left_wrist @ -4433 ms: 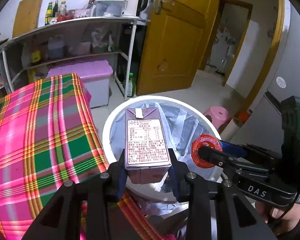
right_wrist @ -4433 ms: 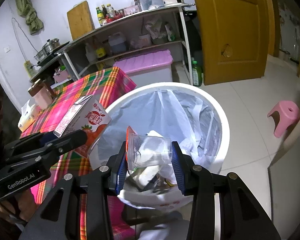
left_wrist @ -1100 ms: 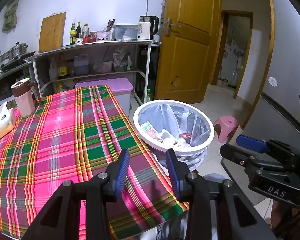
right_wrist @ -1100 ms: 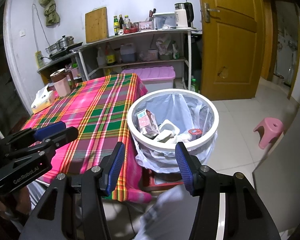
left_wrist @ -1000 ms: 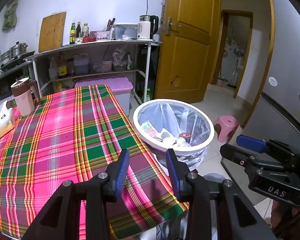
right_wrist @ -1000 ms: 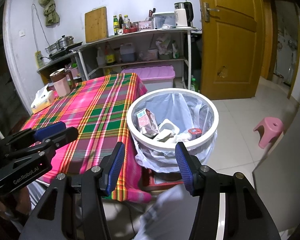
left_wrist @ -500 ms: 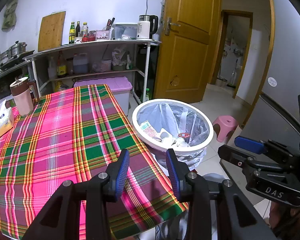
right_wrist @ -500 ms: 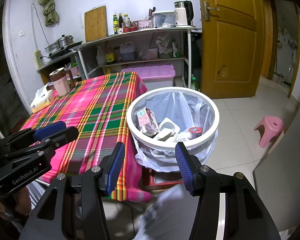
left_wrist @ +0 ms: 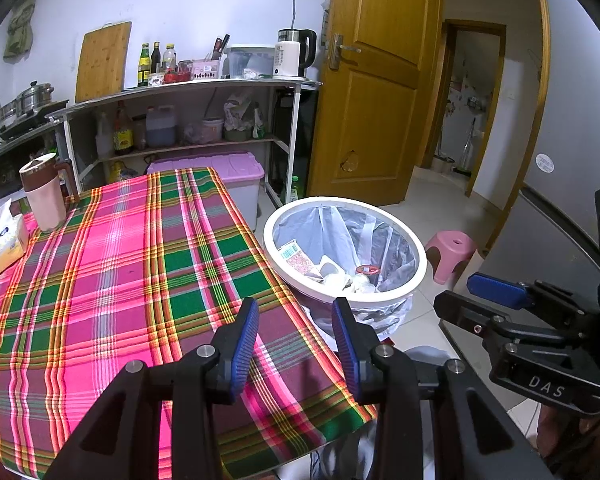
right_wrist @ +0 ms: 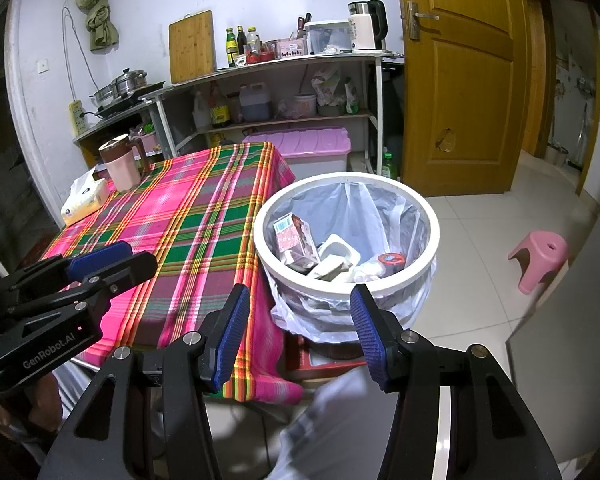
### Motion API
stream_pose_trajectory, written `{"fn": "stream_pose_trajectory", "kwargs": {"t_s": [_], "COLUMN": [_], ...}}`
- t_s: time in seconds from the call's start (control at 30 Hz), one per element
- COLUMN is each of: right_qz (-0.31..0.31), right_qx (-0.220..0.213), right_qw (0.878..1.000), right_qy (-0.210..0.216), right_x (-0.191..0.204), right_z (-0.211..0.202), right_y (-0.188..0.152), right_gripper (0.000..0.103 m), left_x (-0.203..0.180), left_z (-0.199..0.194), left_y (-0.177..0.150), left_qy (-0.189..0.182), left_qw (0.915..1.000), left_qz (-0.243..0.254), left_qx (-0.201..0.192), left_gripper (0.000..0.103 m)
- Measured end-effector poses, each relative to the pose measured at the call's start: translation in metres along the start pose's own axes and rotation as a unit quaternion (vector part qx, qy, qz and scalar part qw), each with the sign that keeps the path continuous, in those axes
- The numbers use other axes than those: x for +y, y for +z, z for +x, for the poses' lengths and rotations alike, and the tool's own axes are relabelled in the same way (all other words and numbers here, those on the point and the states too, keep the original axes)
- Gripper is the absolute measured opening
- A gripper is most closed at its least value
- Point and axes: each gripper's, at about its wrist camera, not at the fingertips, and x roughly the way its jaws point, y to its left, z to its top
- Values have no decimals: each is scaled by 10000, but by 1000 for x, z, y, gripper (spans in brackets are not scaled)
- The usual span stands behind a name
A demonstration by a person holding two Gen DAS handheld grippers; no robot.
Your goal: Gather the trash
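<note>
- Left wrist view: the left gripper (left_wrist: 294, 334), black-framed with ribbed blue pads, fills the bottom centre of the frame; its fingers (left_wrist: 244, 340) stand moderately apart with nothing between them, above the near edge of the pink, green and yellow plaid tablecloth (left_wrist: 112, 280).
- Right of centre in that view stands the round white trash bin with a clear plastic liner (left_wrist: 410, 290), just beside the table's right-hand edge.
- Inside the bin lie a pink-and-white drink carton (left_wrist: 298, 258), white crumpled pieces (left_wrist: 340, 280) and a small round red-rimmed lid (left_wrist: 367, 269); what exactly the white pieces are is hard to make out.
- At the lower right of the same view the right gripper (left_wrist: 480, 300) juts in from the side, well clear of the bin.
- Right wrist view: the right gripper (right_wrist: 300, 330) occupies the bottom centre, its blue-padded fingers (right_wrist: 366, 332) spread wide and empty, framing the bin's near rim (right_wrist: 352, 280).
- At the left middle of this view the left gripper (right_wrist: 112, 258) reaches in over the tablecloth.
- Toward the upper left of the cloth stand a pink lidded mug with a brown band (right_wrist: 120, 166) and a white tissue box (right_wrist: 85, 199), side by side.
- A small pink plastic stool (right_wrist: 540, 258) sits on the pale tiled floor at the right edge, well apart from the bin.
</note>
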Motion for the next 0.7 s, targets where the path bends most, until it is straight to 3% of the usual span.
{"fn": "stream_pose_trajectory", "kwargs": {"t_s": [0.7], "right_qz": [1], "right_qx": [1], "right_qw": [10000], "right_qy": [5], "right_x": [-1], "right_z": [0], "right_y": [1], "right_gripper": [53], "left_x": [0], "left_z": [2], "left_y": [-2], "left_qy": [-7], "left_qw": [10000], "left_qz": [1], "left_qx": [19], "left_gripper": [38]}}
